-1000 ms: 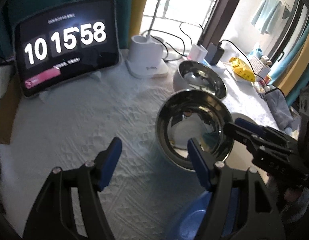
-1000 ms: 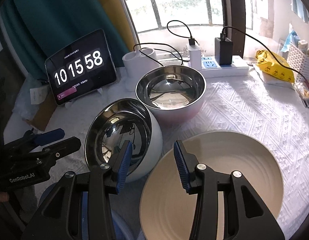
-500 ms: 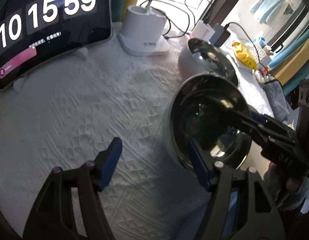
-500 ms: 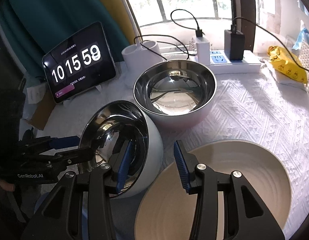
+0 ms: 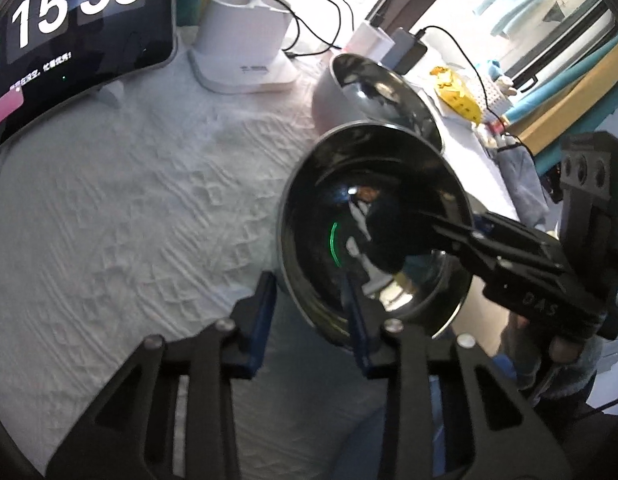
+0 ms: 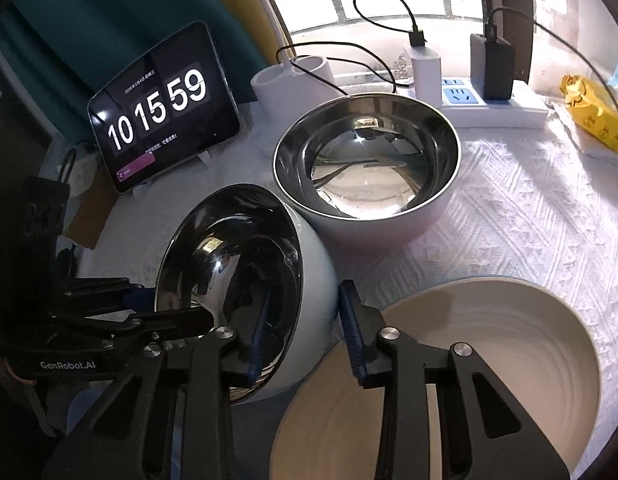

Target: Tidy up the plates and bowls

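A steel bowl with a pale blue-white outside stands tilted on the white cloth, its mouth turned toward the left hand. My left gripper is closing on its near rim, one pad inside and one outside, both touching. My right gripper is closing on the opposite wall, left pad inside, right pad against the outer shell. A second steel bowl with a pink outside sits upright just behind. A cream ribbed plate lies under the right gripper.
A tablet clock leans at the back left beside a white holder. A power strip with chargers and cables runs along the window sill. A yellow packet lies at the far right. A bluish dish shows below the left gripper.
Both grippers have narrowed onto the tilted bowl's rim from opposite sides. The bowl has tipped further toward the left hand, and both hands have sunk closer to it.
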